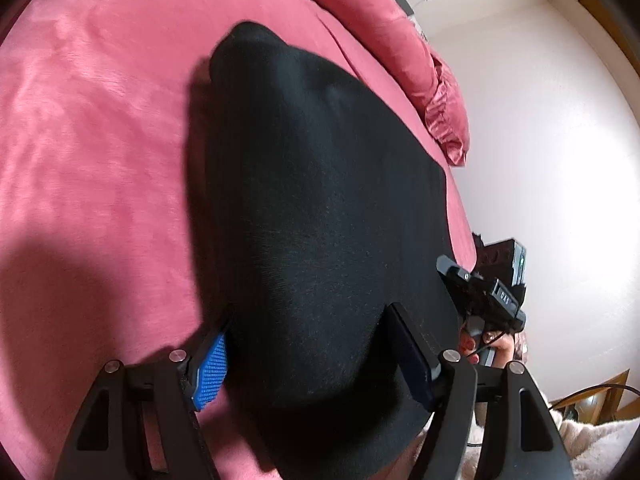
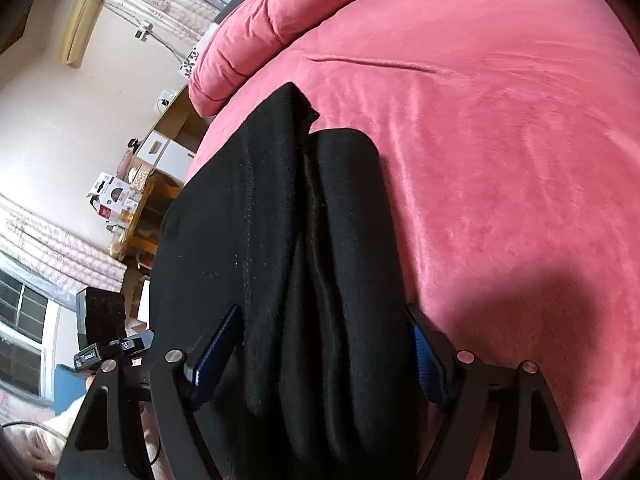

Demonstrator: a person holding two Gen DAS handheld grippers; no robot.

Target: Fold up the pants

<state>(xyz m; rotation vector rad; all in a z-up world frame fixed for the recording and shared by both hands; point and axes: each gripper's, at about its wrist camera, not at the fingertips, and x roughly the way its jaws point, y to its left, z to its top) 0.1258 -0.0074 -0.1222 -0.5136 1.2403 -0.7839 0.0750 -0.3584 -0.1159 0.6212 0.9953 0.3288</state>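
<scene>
Black pants (image 1: 312, 208) lie on a pink bed (image 1: 100, 140), stretching away from me toward the pillows. In the left wrist view the near end of the pants rises between the blue-padded fingers of my left gripper (image 1: 308, 332), which is shut on the fabric. The right wrist view shows the pants (image 2: 300, 220) bunched in long folds, with my right gripper (image 2: 324, 332) shut on their near end. The right gripper also shows in the left wrist view (image 1: 480, 292), at the pants' right edge.
A pink pillow (image 1: 420, 60) lies at the head of the bed, also in the right wrist view (image 2: 248, 40). A wooden side table with boxes (image 2: 136, 208) and a window (image 2: 24, 320) stand beside the bed. A white wall (image 1: 540, 140) is to the right.
</scene>
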